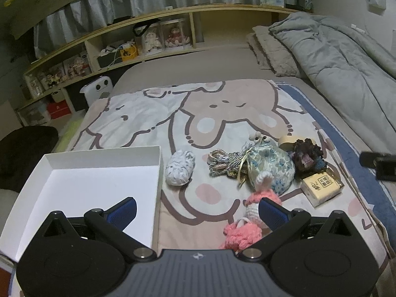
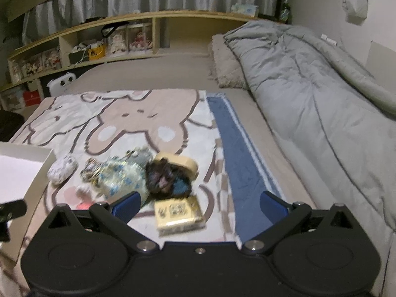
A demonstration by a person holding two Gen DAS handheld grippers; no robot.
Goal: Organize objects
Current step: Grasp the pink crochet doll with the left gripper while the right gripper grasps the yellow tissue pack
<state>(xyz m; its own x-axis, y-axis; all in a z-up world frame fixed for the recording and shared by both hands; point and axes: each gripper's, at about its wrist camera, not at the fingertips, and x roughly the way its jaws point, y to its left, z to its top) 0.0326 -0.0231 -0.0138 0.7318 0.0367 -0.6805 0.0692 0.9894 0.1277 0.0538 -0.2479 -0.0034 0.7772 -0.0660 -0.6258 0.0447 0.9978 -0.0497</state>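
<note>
Trinkets clustered at 1 o'clock of empty white box (likely destination); left gripper, right gripper both spread, holding nothing.

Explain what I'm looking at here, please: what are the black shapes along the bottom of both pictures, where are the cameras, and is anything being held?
The black shapes are two handheld grippers, one in each of a person's hands; no robot arm is involved. Each carries a fisheye camera looking forward along its two blue-padded fingers, so one picture comes from the left gripper and the other from the right gripper. Both are open and hold nothing.

They hang over a bed covered by a cartoon blanket. On it lies an empty white box at the left, and beside it a small pile: a pale yarn ball, a floral pouch with cords, a pink crocheted doll, a dark ornament and a small tan box. The right view is blurred by motion. The things probably go into the white box.
</note>
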